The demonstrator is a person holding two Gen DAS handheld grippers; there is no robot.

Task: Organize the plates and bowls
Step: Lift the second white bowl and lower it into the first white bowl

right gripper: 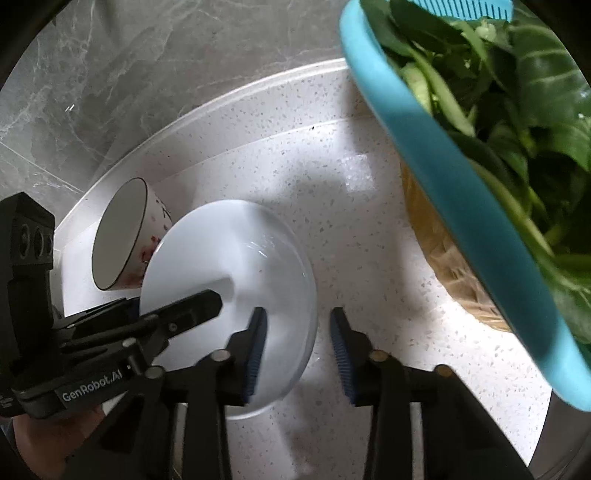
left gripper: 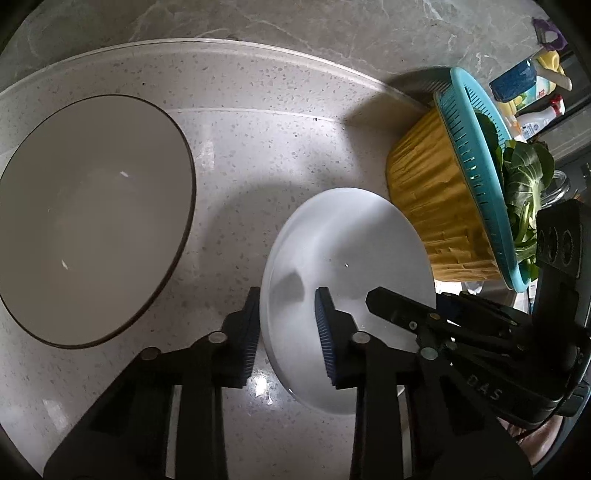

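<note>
A white bowl (left gripper: 354, 243) stands on the speckled counter (left gripper: 258, 158). My left gripper (left gripper: 288, 332) straddles its left rim, one pad outside against the edge and the other inside on the wall, gripping it. My right gripper (right gripper: 299, 347) straddles the bowl's (right gripper: 229, 258) right rim: the left finger is inside, and the right finger (right gripper: 341, 350) stands apart from the rim with counter showing between. A larger beige bowl with a dark rim (left gripper: 96, 221) sits to the left, seen tilted with a flowered outside (right gripper: 122, 236) in the right wrist view.
A yellow woven basket (left gripper: 443, 206) carries a teal colander (left gripper: 476, 162) of leafy greens (right gripper: 498, 103), close to the white bowl's right side. A grey marble wall (left gripper: 332, 26) backs the counter. Bottles (left gripper: 528, 92) stand at the far right.
</note>
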